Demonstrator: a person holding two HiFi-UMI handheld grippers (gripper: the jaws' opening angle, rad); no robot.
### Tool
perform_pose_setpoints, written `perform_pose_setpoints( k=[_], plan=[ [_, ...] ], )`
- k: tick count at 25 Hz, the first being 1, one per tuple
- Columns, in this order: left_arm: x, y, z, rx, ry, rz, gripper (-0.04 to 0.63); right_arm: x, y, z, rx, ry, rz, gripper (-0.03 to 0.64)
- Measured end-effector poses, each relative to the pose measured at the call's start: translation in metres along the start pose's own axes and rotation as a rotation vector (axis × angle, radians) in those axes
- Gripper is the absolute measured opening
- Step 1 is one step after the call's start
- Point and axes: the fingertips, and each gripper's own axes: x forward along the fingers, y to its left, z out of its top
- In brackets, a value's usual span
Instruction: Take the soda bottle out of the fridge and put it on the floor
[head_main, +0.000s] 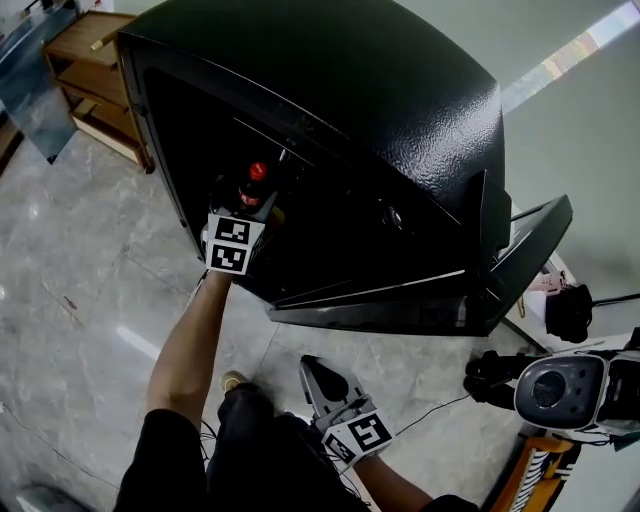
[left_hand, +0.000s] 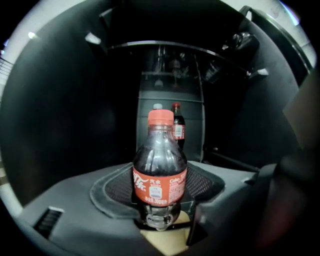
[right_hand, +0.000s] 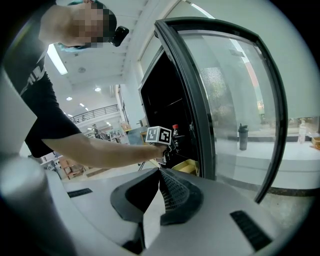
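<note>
The floor (head_main: 70, 250) is made of big grey shiny tiles, and it spreads out under the right fingers (head_main: 322, 382). Thin black wires (head_main: 430, 408) lie on it just to the right of those fingers. Far off to the left of the left fingers (left_hand: 112, 189) stands a brown wooden shelf (head_main: 95, 80). A bluish sheet of glass (head_main: 35, 95) leans beside it. Past the right fingers, a long white bench (right_hand: 280, 160) holds a dark flask (right_hand: 242, 136) and a white bottle (right_hand: 301, 131). High above those fingers the ceiling (right_hand: 95, 60) is white. It has a long bright lamp (right_hand: 55, 59) and small round lamps (right_hand: 97, 89). A railing (right_hand: 97, 112) runs along an upper level.
</note>
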Motion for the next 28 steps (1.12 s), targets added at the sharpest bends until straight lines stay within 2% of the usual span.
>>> perform_pose_setpoints(
  k=[7,15,21,28],
  plan=[
    [-0.054,-0.015,0.018,-0.002,-0.037,-0.005,0.304,-0.010,0.005,-0.005,-0.017,0.016,0.031,0.023],
    [-0.161,-0.022,0.026,-0.028,-0.040,0.040,0.304,-0.008,0.024,-0.014,-0.054,0.024,0.113,0.023],
    [-0.229,-0.012,0.018,-0.028,-0.042,0.111,0.304,-0.004,0.037,-0.029,-0.067,0.034,0.160,0.023],
    [-0.273,0.000,-0.012,-0.046,-0.075,0.142,0.304,0.037,0.055,-0.058,-0.119,0.009,0.226,0.023]
  ],
)
